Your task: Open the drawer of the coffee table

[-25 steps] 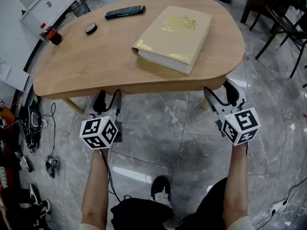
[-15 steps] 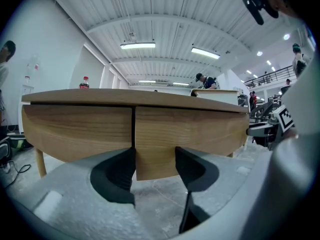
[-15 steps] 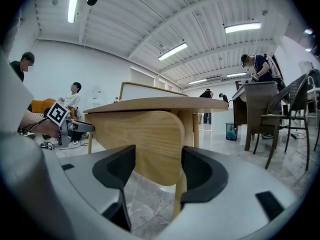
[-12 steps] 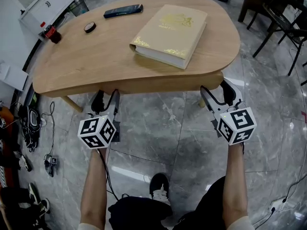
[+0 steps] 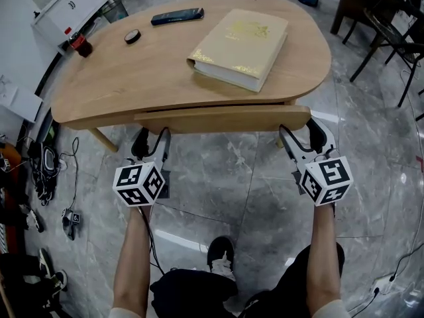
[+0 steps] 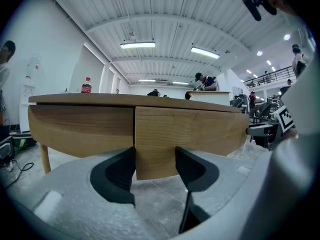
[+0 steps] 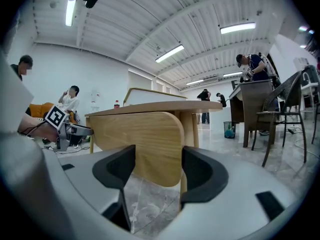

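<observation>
The oval wooden coffee table (image 5: 132, 78) has its drawer front (image 5: 222, 119) standing out a little from under the top. My left gripper (image 5: 149, 142) is shut on the left end of the drawer front's lower edge; in the left gripper view the drawer front (image 6: 185, 134) sits between both jaws of the left gripper (image 6: 155, 166). My right gripper (image 5: 303, 136) is shut on the rounded right end. The right gripper view shows the drawer front (image 7: 140, 139) clamped in the right gripper (image 7: 157, 171). The drawer's inside is hidden.
On the tabletop lie a thick cream book (image 5: 242, 47), a dark phone (image 5: 176, 16), a small black roll (image 5: 132, 36) and a red-capped bottle (image 5: 78, 44). Dark chairs (image 5: 391, 32) stand at the right. Cables and gear (image 5: 46, 171) litter the floor on the left.
The drawer front has slid out from under the tabletop toward me, both grippers staying at its ends. It was flush with the table's edge before.
</observation>
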### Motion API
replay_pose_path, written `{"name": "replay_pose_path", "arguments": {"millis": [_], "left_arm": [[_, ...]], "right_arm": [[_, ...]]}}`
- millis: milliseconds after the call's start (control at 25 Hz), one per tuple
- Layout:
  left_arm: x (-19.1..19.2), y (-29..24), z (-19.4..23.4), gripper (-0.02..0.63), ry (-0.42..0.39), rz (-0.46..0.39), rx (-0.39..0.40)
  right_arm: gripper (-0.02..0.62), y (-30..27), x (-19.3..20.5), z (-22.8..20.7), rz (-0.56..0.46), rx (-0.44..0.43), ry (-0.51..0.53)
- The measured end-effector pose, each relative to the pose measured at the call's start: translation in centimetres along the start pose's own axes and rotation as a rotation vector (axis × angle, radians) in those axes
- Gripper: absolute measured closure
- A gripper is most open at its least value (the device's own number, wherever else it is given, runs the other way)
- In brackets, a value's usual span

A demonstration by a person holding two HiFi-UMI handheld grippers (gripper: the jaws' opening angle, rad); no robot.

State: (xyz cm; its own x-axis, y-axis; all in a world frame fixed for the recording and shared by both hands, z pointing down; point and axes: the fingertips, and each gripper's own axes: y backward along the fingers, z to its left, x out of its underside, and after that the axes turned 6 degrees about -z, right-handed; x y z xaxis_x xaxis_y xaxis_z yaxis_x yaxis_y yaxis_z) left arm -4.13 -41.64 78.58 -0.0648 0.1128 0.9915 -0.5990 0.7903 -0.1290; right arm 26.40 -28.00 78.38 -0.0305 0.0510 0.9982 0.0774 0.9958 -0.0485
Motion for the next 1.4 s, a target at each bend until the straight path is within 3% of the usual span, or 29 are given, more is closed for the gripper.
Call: {"name": "replay_pose_path", "arguments": {"millis": [1400], "left_arm": [[0.8, 5.7, -1.3, 0.368, 0.001, 0.016, -0.011]], "right_arm": [[0.299, 5.2, 0.6, 2.9, 0.032, -0.035, 0.001]]}}
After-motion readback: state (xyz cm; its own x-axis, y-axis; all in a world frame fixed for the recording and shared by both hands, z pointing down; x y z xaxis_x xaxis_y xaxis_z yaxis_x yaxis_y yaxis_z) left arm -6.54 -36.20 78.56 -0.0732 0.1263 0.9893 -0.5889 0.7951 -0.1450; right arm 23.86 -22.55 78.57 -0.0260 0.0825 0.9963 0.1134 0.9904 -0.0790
